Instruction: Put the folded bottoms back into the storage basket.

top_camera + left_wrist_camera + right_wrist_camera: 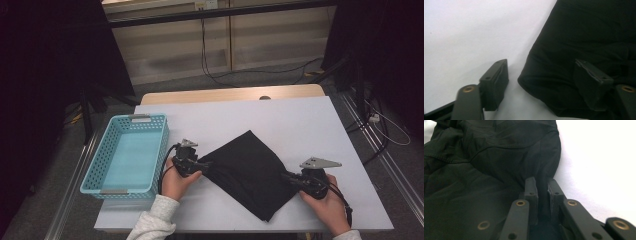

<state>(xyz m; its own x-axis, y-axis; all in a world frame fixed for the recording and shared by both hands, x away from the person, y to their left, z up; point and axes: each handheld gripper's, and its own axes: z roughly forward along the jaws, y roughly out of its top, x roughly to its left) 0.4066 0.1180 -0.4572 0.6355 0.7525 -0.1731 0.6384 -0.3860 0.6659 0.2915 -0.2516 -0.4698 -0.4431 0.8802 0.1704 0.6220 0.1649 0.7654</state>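
Left gripper (541,82) stands with its jaws well apart, straddling a folded corner of the black cloth (247,172) without pinching it. Right gripper (541,186) is clamped thin on the opposite corner. That cloth lies as a folded diamond near the bench's (300,120) front edge, right of the basket (107,150). Folding looks in hand, with this fold just laid; next, I judge, the right must let go, then both regrasp.

We see a white-topped desk (300,120) with a wooden far edge. A black cloth (250,172) lies flat near its front, and a light blue perforated basket (107,150) sits at its left.
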